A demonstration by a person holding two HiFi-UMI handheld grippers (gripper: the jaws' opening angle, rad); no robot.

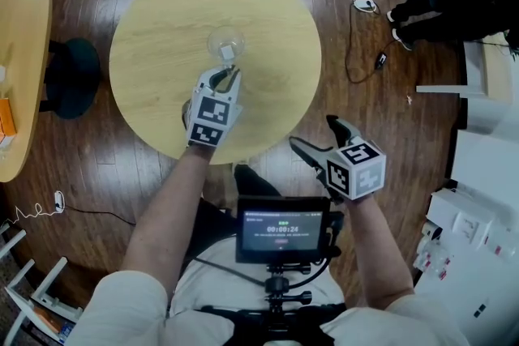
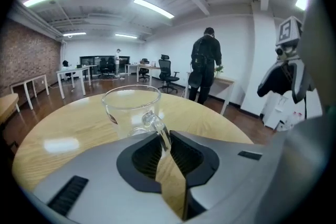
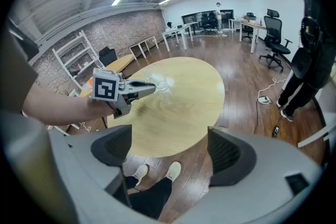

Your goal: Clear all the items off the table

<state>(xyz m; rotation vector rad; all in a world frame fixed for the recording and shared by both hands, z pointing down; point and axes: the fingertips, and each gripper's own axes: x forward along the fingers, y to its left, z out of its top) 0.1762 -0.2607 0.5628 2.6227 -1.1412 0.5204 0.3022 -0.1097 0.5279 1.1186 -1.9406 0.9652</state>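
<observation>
Head view: round table [image 1: 162, 20] bare except glass mug [image 1: 225, 42], just 1 o'clock of centre, clear top all round it to the rim. Left gripper [image 1: 228, 75] comes in from 6 o'clock, jaws clamped narrow on the mug handle; left gripper view confirms it, mug base hidden behind the gripper body. Right gripper [image 1: 312, 131] is off the rim at 4 o'clock, over floor, jaws wide, nothing between. Open floor around table; cables [image 1: 357, 36] at 2 o'clock, second table [image 1: 20, 53] at 9 o'clock, cut off. Mug outline faint from above, handle covered.
</observation>
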